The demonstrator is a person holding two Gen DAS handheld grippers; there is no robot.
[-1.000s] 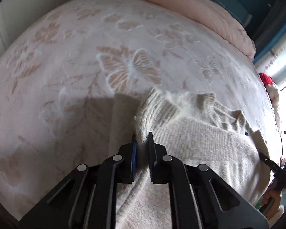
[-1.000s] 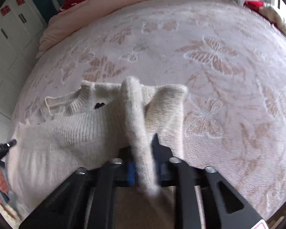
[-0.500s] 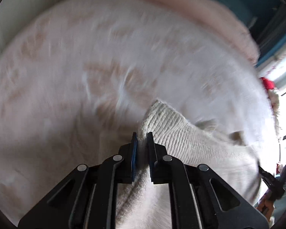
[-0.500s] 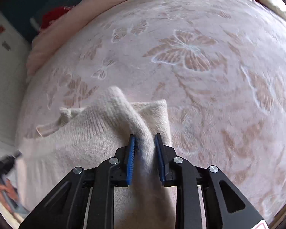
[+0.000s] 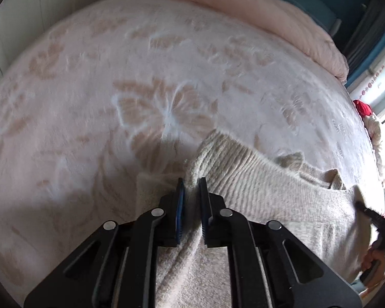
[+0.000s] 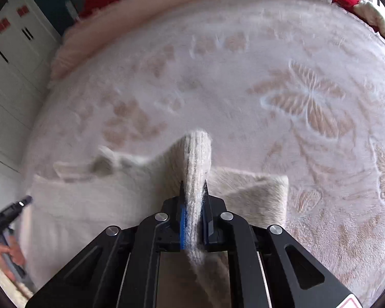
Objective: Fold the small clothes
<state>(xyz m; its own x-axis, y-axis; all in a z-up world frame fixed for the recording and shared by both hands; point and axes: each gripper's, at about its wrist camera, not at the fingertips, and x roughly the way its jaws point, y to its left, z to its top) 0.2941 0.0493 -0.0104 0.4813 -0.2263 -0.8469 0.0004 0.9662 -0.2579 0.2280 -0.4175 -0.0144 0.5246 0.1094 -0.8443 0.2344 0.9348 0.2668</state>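
- Sweater (image 5: 269,192): cream ribbed knit, fuzzy, lying on the bed (image 5: 89,102) over a pale blanket (image 6: 308,97) with a butterfly pattern.
- Left tool (image 5: 191,200): fingers nearly together, pinching a raised ribbed edge of the knit.
- Right tool (image 6: 193,202): fingers nearly together, gripping a fold that is standing up in a ridge.
- Pink duvet (image 5: 243,2): lying bunched along the bed's far side.

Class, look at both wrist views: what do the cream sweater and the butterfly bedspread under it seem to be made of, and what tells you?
Sweater: soft knit, probably wool or acrylic; ribbed rows and fuzzy fibres show. Both grippers, left and right, pinch it.
Bedspread: plush fleece-like fabric, likely synthetic; short matte pile with raised butterfly pattern.
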